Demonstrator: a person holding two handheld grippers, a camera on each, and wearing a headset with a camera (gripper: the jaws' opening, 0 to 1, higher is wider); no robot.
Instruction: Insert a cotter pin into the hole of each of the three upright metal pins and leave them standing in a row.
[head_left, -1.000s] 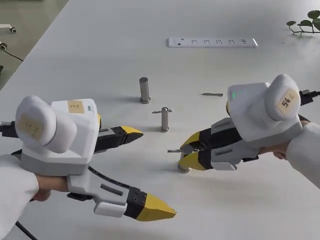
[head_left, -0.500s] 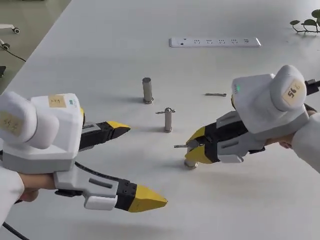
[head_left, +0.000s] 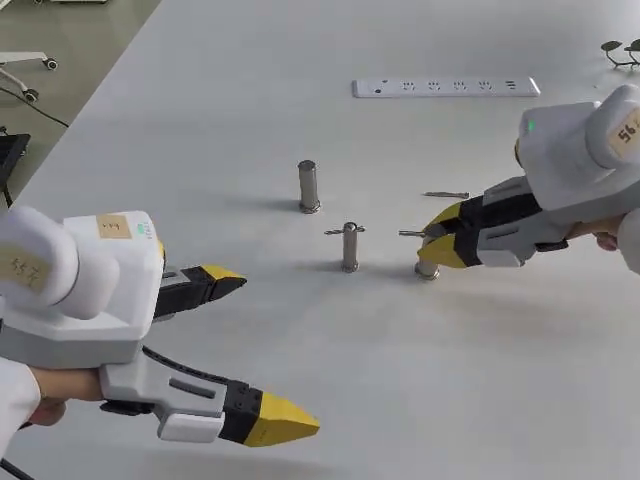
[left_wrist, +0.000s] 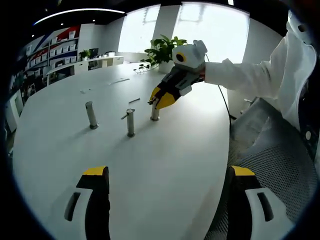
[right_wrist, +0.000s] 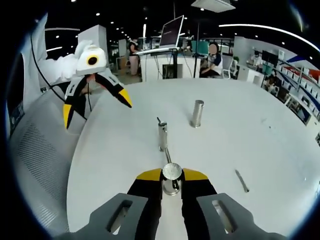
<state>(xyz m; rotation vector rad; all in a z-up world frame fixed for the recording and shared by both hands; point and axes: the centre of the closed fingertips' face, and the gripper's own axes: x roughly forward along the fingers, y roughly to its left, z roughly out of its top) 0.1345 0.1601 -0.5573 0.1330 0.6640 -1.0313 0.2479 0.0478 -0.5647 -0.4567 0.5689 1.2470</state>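
Note:
Three upright metal pins stand on the white table. The far bare pin (head_left: 309, 187) (left_wrist: 91, 114) (right_wrist: 197, 113) has nothing in it. The middle pin (head_left: 350, 247) (left_wrist: 130, 122) (right_wrist: 162, 135) carries a cotter pin through its top. My right gripper (head_left: 438, 244) (right_wrist: 171, 181) is shut on the third pin (head_left: 428, 266) (left_wrist: 155, 113) (right_wrist: 171, 173), which has a cotter pin (head_left: 411, 233) sticking out to the left. A loose cotter pin (head_left: 446, 194) (right_wrist: 242, 181) lies flat beyond it. My left gripper (head_left: 255, 352) (left_wrist: 168, 172) hangs open at the near left, holding nothing.
A white power strip (head_left: 445, 88) lies across the far side of the table. A plant sprig (head_left: 625, 50) sits at the far right corner. The table's left edge (head_left: 70, 130) drops to the floor.
My right gripper has carried the third pin farther away and to the right, close to the line of the other two. The left gripper stays open and has drawn back a little.

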